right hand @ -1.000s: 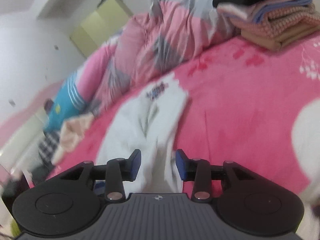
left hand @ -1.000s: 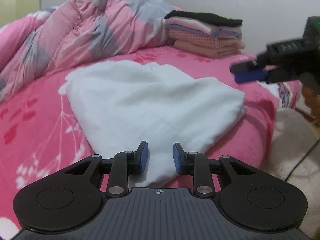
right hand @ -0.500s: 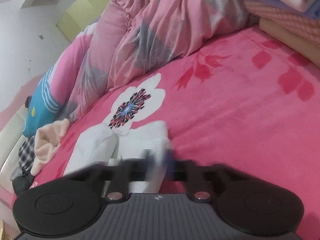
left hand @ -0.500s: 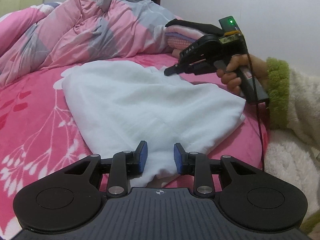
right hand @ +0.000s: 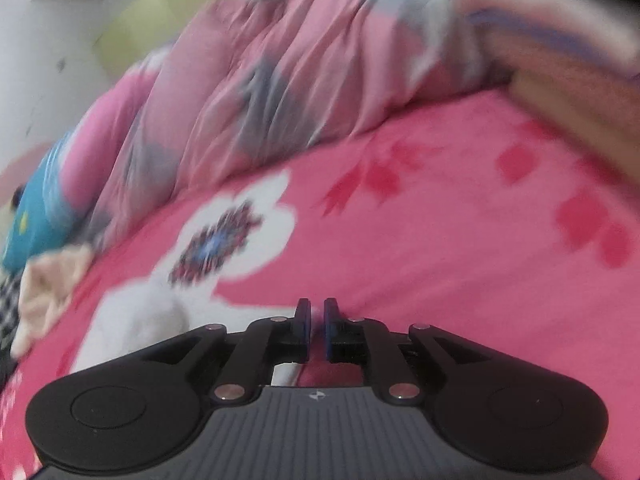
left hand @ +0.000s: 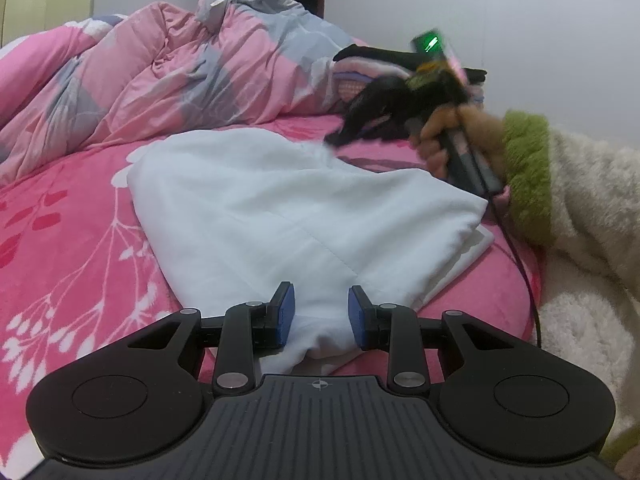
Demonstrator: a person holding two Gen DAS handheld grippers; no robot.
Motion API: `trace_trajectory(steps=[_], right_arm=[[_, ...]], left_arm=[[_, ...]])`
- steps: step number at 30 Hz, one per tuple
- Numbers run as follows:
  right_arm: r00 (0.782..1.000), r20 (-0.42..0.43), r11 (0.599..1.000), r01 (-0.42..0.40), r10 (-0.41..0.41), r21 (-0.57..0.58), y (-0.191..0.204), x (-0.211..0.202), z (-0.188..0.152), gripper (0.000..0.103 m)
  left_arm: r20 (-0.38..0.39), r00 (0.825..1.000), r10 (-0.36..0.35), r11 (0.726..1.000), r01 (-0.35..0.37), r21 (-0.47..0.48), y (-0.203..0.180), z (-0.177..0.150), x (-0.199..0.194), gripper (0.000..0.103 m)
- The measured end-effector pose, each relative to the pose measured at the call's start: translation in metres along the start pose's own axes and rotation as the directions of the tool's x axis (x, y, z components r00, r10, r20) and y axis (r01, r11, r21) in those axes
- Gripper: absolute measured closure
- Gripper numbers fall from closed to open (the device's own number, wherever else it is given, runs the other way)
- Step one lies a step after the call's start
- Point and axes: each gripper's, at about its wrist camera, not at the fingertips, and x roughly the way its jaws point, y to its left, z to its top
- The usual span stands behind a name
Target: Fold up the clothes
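Observation:
A white garment (left hand: pixel 288 208) lies partly folded on the pink bed sheet (left hand: pixel 60 248). My left gripper (left hand: pixel 321 312) is open, its blue pads on either side of the garment's near end. My right gripper (left hand: pixel 340 136), held in a hand, hovers blurred over the garment's far edge. In the right wrist view the right gripper (right hand: pixel 317 320) has its jaws nearly closed with only a thin gap; whether any cloth is between them is unclear. A bit of the white garment (right hand: pixel 136 320) shows at its lower left.
A rumpled pink and grey duvet (left hand: pixel 160 80) lies at the back. A stack of folded clothes (left hand: pixel 360 72) stands behind the right gripper, also blurred in the right wrist view (right hand: pixel 560 60). A blue item (right hand: pixel 36 216) and beige cloth (right hand: pixel 48 292) lie far left.
The right gripper swung over the garment's far edge and its jaws closed from open to nearly shut. The left gripper stayed open at the garment's near end.

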Motion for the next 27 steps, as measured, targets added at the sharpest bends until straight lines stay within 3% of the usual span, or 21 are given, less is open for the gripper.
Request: trace_trajectory(steps=[2, 4, 6, 9, 12, 14, 15, 17, 20, 23, 26, 27], right_arm=[[0.999, 0.039, 1.000, -0.026, 0.026, 0.012, 0.005, -0.018, 0.005, 0.093], [0.993, -0.026, 0.993, -0.114, 0.114, 0.014, 0.015, -0.019, 0.006, 0.071], [0.975, -0.089, 0.980, -0.200, 0.201, 0.022, 0.024, -0.019, 0.006, 0.065], [0.943, -0.218, 0.967, -0.249, 0.253, 0.047, 0.034, 0.000, -0.001, 0.065], [0.935, -0.231, 0.963, -0.267, 0.268, 0.034, 0.039, 0.005, -0.005, 0.066], [0.930, -0.240, 0.960, -0.279, 0.277, 0.025, 0.043, 0.009, -0.008, 0.085], [0.928, -0.245, 0.958, -0.285, 0.282, 0.021, 0.044, 0.011, -0.009, 0.100], [0.929, -0.245, 0.959, -0.283, 0.276, 0.007, 0.047, 0.014, -0.011, 0.101], [0.968, -0.183, 0.983, -0.180, 0.170, -0.044, 0.045, 0.010, -0.009, 0.101], [0.987, -0.143, 0.997, -0.081, 0.077, -0.020, 0.034, 0.011, -0.004, 0.099], [0.975, -0.127, 0.980, -0.170, 0.183, 0.107, 0.019, 0.009, 0.006, 0.096], [0.970, -0.130, 0.976, -0.195, 0.207, 0.101, 0.022, 0.009, 0.009, 0.085]], left_arm=[[0.003, 1.000, 0.000, 1.000, 0.000, -0.003, 0.000, -0.001, 0.000, 0.074], [0.006, 1.000, 0.001, 1.000, -0.001, 0.000, 0.000, -0.001, 0.000, 0.074], [0.008, 1.000, 0.003, 1.000, -0.003, 0.002, 0.000, -0.001, 0.001, 0.074], [0.009, 1.000, 0.004, 1.000, -0.004, 0.000, 0.000, -0.001, 0.001, 0.074], [0.010, 1.000, 0.004, 1.000, -0.004, 0.002, -0.001, -0.001, 0.000, 0.073], [0.011, 1.000, 0.004, 1.000, -0.004, 0.003, -0.001, -0.001, 0.000, 0.073], [0.011, 1.000, 0.003, 1.000, -0.003, 0.003, -0.001, -0.001, 0.000, 0.074], [0.013, 1.000, 0.003, 1.000, -0.003, 0.003, -0.001, -0.002, 0.000, 0.073], [0.016, 1.000, 0.003, 1.000, -0.003, 0.005, -0.001, -0.002, -0.001, 0.073], [0.016, 1.000, 0.002, 1.000, -0.002, 0.006, -0.001, -0.002, -0.001, 0.073], [0.018, 1.000, 0.002, 1.000, -0.002, 0.007, -0.001, -0.002, -0.002, 0.073], [0.018, 1.000, 0.003, 1.000, -0.003, 0.009, -0.001, -0.002, -0.002, 0.073]])
